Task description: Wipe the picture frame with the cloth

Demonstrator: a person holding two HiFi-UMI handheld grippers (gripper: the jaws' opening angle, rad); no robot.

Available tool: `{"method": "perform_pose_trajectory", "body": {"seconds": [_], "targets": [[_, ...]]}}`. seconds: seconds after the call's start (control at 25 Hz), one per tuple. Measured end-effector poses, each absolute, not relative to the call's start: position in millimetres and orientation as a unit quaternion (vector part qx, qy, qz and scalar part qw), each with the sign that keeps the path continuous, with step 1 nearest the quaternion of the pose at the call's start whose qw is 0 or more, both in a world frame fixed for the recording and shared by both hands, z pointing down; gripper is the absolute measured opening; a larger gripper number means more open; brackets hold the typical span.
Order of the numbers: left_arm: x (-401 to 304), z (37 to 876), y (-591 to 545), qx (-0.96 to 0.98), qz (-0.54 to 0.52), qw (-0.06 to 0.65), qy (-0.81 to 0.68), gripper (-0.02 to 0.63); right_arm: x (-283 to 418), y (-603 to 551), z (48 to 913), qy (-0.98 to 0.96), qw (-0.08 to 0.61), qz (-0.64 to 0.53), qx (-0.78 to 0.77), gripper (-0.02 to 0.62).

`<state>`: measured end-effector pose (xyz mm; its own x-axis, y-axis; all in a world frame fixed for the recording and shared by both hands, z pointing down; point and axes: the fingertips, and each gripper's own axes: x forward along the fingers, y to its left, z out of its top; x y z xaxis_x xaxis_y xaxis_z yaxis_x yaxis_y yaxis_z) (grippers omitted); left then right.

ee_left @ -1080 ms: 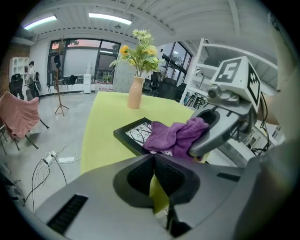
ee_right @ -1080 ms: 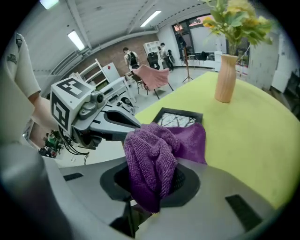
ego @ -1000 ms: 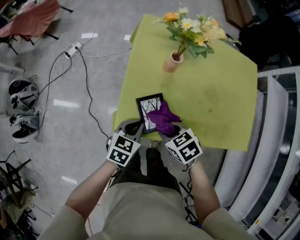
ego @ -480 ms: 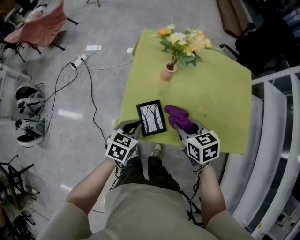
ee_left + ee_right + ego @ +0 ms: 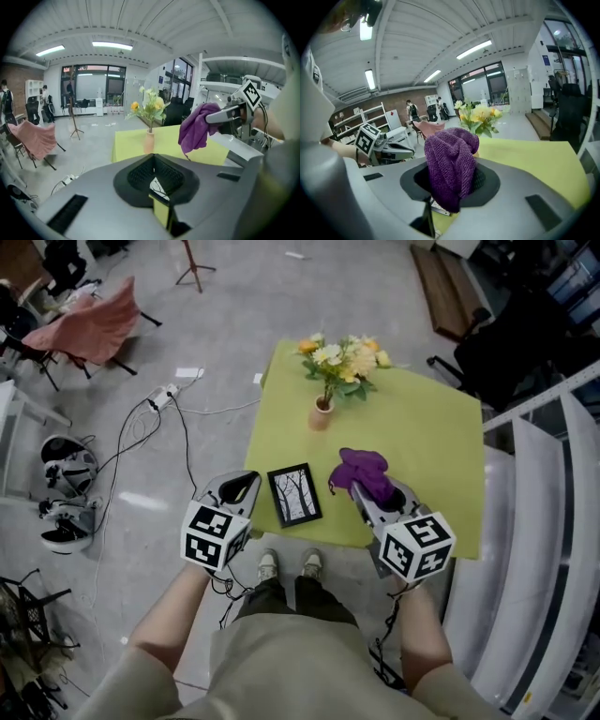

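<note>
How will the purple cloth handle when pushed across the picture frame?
Likely floppy: the purple cloth droops in folds from the right gripper. Probably light, as one pinch carries it. Its looped weave should drag, not slip.

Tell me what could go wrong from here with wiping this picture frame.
1. The picture frame lies flat by the near edge of the table, and the left tongs hold nothing, so a wiping push might slide it off.
2. The cloth hangs bunched from the right tongs; a bare tip could scrape the frame's face.
3. The vase of flowers stands beyond the frame, so a long forward stroke might tip it.
</note>
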<state>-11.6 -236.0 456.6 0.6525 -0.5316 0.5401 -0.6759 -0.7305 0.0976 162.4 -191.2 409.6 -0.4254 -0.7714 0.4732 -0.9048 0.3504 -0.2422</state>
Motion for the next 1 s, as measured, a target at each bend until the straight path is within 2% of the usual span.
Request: {"method": "perform_pose_trajectory", "body": {"seconds": [0.2, 0.56, 1.0], "targets": [[-13, 378, -240, 0.909, 0.192, 0.096, -0.357, 0.008, 162, -185, 343, -0.822, 0.098, 0.185, 0.529, 0.104], [-12, 257, -212, 0.922, 0.102, 0.003, -0.374, 0.008, 146, -155, 245, -0.845, 0.083, 0.073, 0.523, 0.109], [-14, 212, -175, 0.923, 0.066, -0.061, -0.374, 0.008, 138, -129, 210, -0.847, 0.043, 0.023, 0.529, 0.109]]}}
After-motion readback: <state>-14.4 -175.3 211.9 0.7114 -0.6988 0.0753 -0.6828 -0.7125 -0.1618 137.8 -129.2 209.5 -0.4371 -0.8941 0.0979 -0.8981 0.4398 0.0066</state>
